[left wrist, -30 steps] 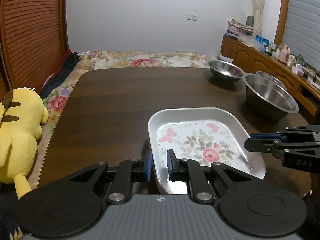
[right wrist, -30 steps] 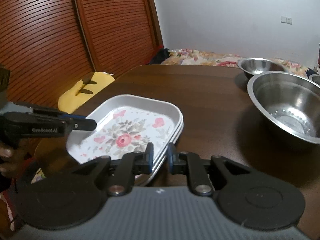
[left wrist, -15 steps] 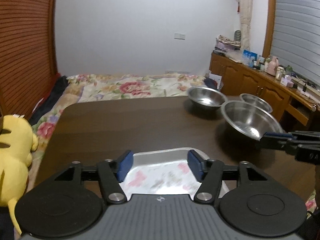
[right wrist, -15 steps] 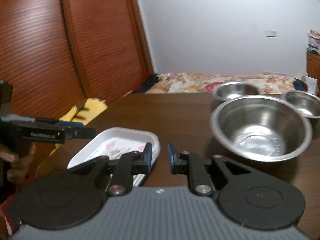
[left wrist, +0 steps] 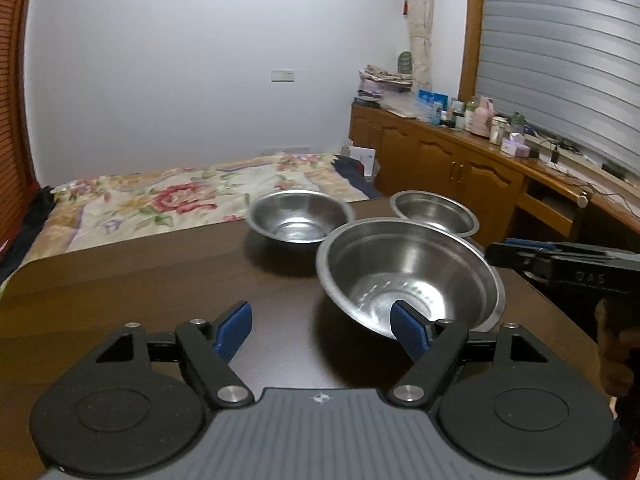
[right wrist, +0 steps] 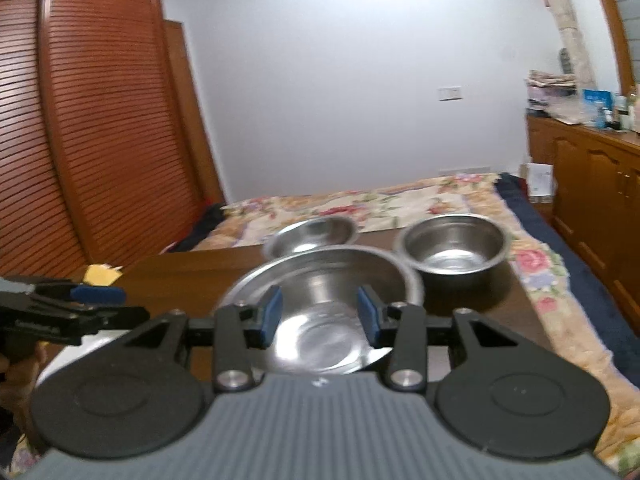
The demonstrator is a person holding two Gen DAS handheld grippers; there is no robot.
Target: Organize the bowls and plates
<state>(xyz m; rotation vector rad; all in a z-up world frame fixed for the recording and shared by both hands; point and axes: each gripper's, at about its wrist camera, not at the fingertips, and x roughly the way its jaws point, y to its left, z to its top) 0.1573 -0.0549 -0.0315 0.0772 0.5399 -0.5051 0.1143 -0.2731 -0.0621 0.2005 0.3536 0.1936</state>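
left gripper (left wrist: 322, 326) held level over the table (left wrist: 140, 280), spread wide, gripping nothing. right gripper (right wrist: 319, 314) level too, parted, empty, just short of the big bowl (right wrist: 320, 304). two smaller bowls (left wrist: 298, 220) (left wrist: 434, 212) farther back.

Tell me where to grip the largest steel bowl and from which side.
Pinch the thin flared rim of the largest steel bowl at its near edge, one finger inside and one outside, coming from the right gripper side. It sits upright; its body is too wide to span.
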